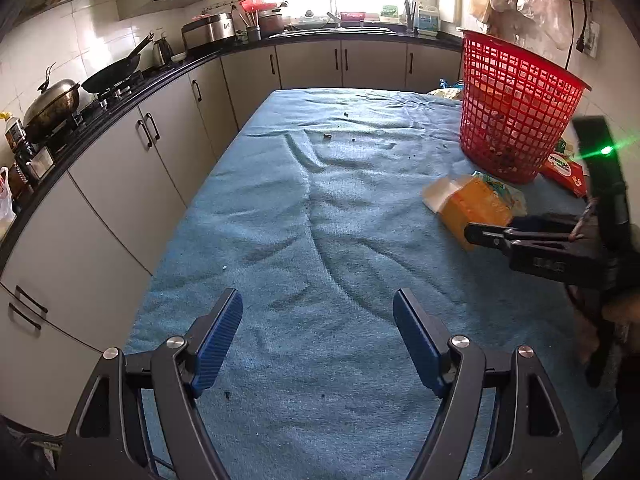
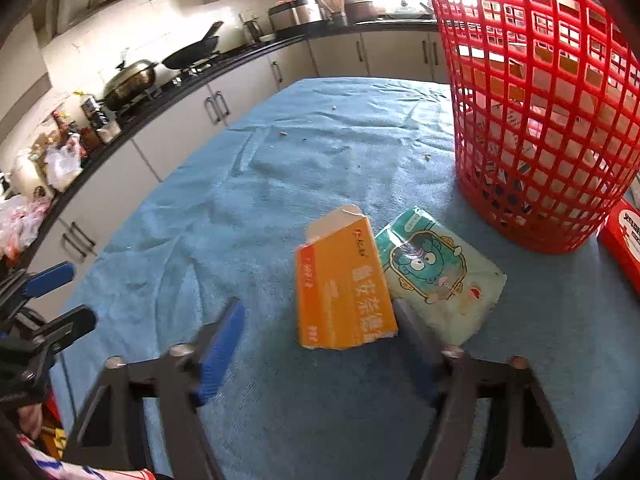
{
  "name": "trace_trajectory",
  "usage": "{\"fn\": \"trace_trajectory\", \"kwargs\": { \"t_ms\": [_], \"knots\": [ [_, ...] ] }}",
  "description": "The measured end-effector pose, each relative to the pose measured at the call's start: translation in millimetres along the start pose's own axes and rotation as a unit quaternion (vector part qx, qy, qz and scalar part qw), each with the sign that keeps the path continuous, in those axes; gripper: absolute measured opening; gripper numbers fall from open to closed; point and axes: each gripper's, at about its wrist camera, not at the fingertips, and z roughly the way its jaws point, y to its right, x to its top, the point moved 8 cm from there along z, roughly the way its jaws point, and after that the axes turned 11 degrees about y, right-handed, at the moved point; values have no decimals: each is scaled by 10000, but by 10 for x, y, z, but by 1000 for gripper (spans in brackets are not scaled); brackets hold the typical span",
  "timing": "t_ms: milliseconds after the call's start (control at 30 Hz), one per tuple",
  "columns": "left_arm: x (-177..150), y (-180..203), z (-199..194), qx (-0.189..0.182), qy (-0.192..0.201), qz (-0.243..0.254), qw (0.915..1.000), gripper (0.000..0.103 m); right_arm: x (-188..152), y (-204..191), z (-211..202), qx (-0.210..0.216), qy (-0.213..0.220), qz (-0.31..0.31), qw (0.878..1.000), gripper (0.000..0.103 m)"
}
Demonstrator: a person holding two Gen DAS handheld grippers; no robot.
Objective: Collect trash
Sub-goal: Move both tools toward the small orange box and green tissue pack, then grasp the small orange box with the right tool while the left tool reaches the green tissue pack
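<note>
Kitchen counter (image 1: pixel 132 92) runs along the left, wok (image 1: pixel 116 70) and lidded pot (image 1: pixel 52 104) on the stove. Left tool (image 1: pixel 318 336) hangs over bare blue cloth on the table (image 1: pixel 280 220), blue pads spread, nothing between them. Further right, an orange box (image 2: pixel 344 280) lies flat on the cloth, touching a green cartoon-print packet (image 2: pixel 440 276) beside it. Right tool (image 2: pixel 320 344) is just at the near end of the orange box, jaws apart, blurred; the box's near corner sits between them, contact cannot be told. Red mesh basket (image 2: pixel 540 120) stands upright just beyond the packet, trash inside. Red box (image 2: pixel 624 240) lies at the far right.
</note>
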Motion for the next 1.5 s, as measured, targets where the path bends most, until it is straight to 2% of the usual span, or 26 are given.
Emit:
{"fn": "trace_trajectory", "kwargs": {
  "t_ms": [33, 67, 200, 400, 533, 633, 700, 800, 1067, 1100, 1133, 1167, 1200, 1233, 1267, 1333, 1500],
  "knots": [
    [22, 22, -6, -36, -6, 7, 10000, 77, -21, 22, 24, -8, -85, 14, 10000, 44],
    [50, 56, -13, -91, -3, 27, 10000, 77, -21, 35, 28, -10, -110, 63, 9999, 43],
    [152, 244, 26, -325, -11, 212, 9992, 79, -31, 83, -169, -26, 51, 235, 9997, 42],
    [320, 686, 282, -917, -215, 230, 9953, 80, -241, 463, -818, -165, 433, 783, 9959, 43],
    [449, 1026, 531, -1269, -415, -135, 9910, 81, -383, 896, -1155, -273, 912, 1440, 9850, 43],
    [572, 1258, 775, -1433, -501, -403, 9876, 81, -437, 1133, -1322, -145, 1210, 1938, 9734, 43],
    [685, 1372, 941, -1432, -403, -528, 9875, 81, -456, 1250, -1408, 18, 1423, 2239, 9642, 43],
    [784, 1483, 1176, -1326, -259, -435, 9899, 81, -457, 1312, -1472, 145, 1580, 2417, 9573, 43],
    [702, 1677, 1480, -1901, -494, -646, 9784, 81, -458, 1397, -1586, 317, 1770, 2637, 9477, 43],
    [675, 1698, 1507, -1941, -571, -651, 9772, 78, -452, 1394, -1580, 336, 1764, 2624, 9481, 43],
    [621, 1738, 1527, -1989, -714, -596, 9756, 65, -448, 1386, -1570, 340, 1751, 2611, 9487, 43],
    [610, 1748, 1517, -1918, -668, -496, 9779, 58, -447, 1376, -1558, 334, 1739, 2592, 9494, 43],
    [568, 1784, 1486, -1826, -692, -228, 9805, 44, -451, 1363, -1543, 322, 1728, 2564, 9504, 43],
    [550, 1798, 1447, -1786, -650, -59, 9817, 37, -450, 1348, -1541, 287, 1716, 2517, 9520, 43],
    [506, 1835, 1398, -1862, -705, 48, 9800, 35, -460, 1341, -1534, 259, 1709, 2491, 9529, 43],
    [374, 1937, 1235, -2269, -936, 169, 9693, 31, -466, 1327, -1527, 242, 1682, 2481, 9537, 43],
    [85, 2071, 751, -2999, -1117, 708, 9448, 33, -485, 1353, -1501, 264, 1666, 2536, 9525, 43]
  ]
}}
